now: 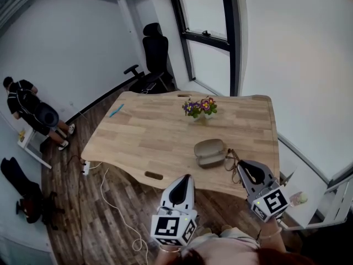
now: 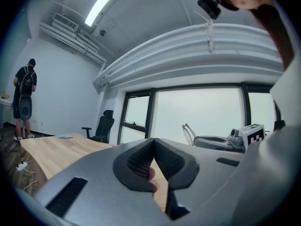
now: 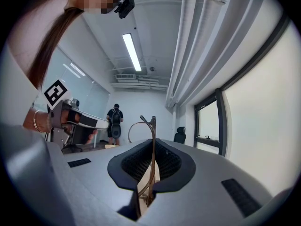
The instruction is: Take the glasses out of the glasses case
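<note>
Head view. The light wooden surface fills the middle of the frame. The olive-grey clamshell glasses case lies on it right of centre, near the front edge; it looks open. The thin brown-framed glasses are outside the case, just to its right, at the tips of the right tool. The left tool hangs at lower centre, just off the front edge and apart from the case. A small vase of purple and yellow flowers stands above the case in the frame. A black office chair is at the top, and a person in dark clothes stands at far left.

Left gripper view. I read the left tool as closed, tips meeting, with nothing clamped. The right tool with the glasses shows at mid-right.

Right gripper view. The right tool is clamped on the glasses; a thin temple arm runs up between the pads and rises above the tips.
</note>
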The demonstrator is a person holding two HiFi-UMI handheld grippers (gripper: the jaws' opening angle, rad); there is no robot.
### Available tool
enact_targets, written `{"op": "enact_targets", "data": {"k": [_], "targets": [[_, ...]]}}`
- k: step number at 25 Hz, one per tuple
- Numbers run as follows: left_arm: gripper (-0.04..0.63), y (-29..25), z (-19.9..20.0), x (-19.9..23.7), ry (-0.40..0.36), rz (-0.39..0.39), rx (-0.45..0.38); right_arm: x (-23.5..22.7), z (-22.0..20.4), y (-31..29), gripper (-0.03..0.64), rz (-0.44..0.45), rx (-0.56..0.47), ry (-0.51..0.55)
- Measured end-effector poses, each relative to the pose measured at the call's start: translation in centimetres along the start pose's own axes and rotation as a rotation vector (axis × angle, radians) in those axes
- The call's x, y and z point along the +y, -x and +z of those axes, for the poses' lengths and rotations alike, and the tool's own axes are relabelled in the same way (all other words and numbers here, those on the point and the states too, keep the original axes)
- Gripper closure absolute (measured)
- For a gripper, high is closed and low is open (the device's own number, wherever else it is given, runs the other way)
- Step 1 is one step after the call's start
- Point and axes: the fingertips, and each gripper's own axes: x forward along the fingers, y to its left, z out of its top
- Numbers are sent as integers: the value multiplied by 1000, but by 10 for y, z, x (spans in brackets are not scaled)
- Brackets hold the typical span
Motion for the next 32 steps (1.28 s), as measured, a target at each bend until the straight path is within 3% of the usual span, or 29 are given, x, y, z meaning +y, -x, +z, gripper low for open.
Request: {"op": "enact_targets", "data": {"k": [10, 32], "targets": [[595, -12, -5, 13, 23, -32, 2, 3, -1, -11, 603, -23, 19, 29], [595, -30, -16, -13, 50, -62, 24, -12, -3, 3, 603, -18, 50, 31]]}}
